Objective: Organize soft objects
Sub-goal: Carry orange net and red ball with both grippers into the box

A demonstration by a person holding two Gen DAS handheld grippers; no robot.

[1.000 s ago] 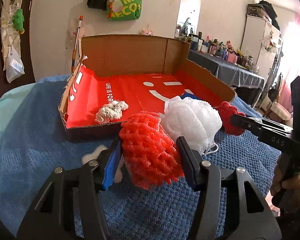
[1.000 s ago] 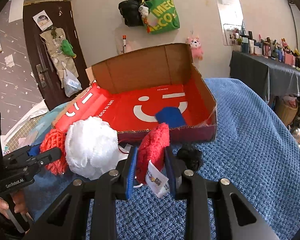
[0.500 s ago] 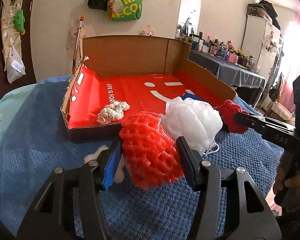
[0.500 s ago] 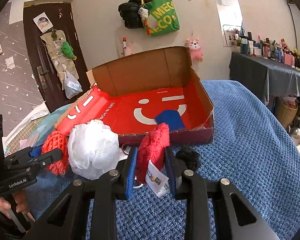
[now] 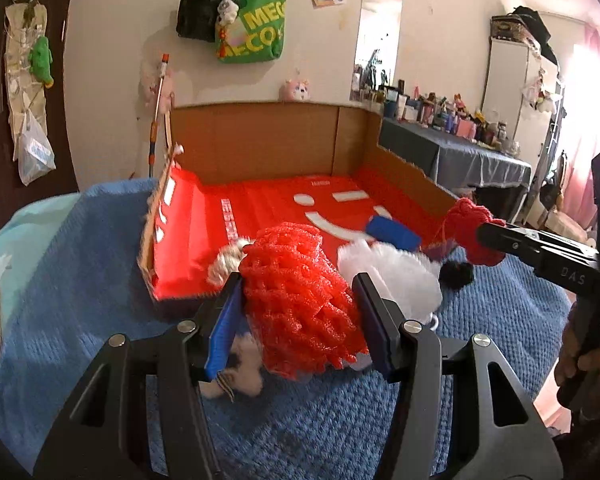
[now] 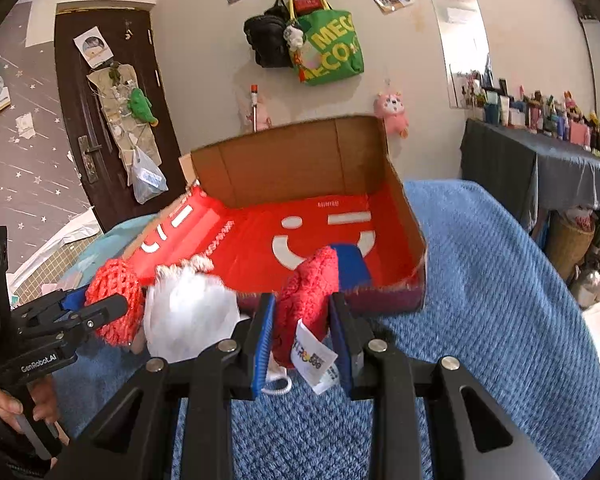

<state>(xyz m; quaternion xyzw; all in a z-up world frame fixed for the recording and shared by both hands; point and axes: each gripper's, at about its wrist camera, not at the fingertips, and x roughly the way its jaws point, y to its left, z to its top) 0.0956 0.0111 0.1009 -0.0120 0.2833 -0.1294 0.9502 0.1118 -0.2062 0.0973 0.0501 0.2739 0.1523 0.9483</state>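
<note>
Blue knit blanket [image 5: 60,280] carries an open cardboard box [image 5: 260,140] with a red liner. Left hand-held gripper [image 5: 296,300] is clamped on a red foam net [image 5: 300,292], just short of the box's near wall. White mesh pouf [image 6: 188,316] lies between the two grippers, a black fluffy item [image 5: 456,274] beyond it. Right hand-held gripper [image 6: 304,336] pinches a red knitted piece [image 6: 308,292], at the box edge. Inside already: a cream knot [image 5: 228,256], a blue pad [image 6: 354,266]. Judged roughly midway; several items left outside.

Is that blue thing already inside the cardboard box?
Inside. The blue item lies on the red floor of the cardboard box, near its front wall.
</note>
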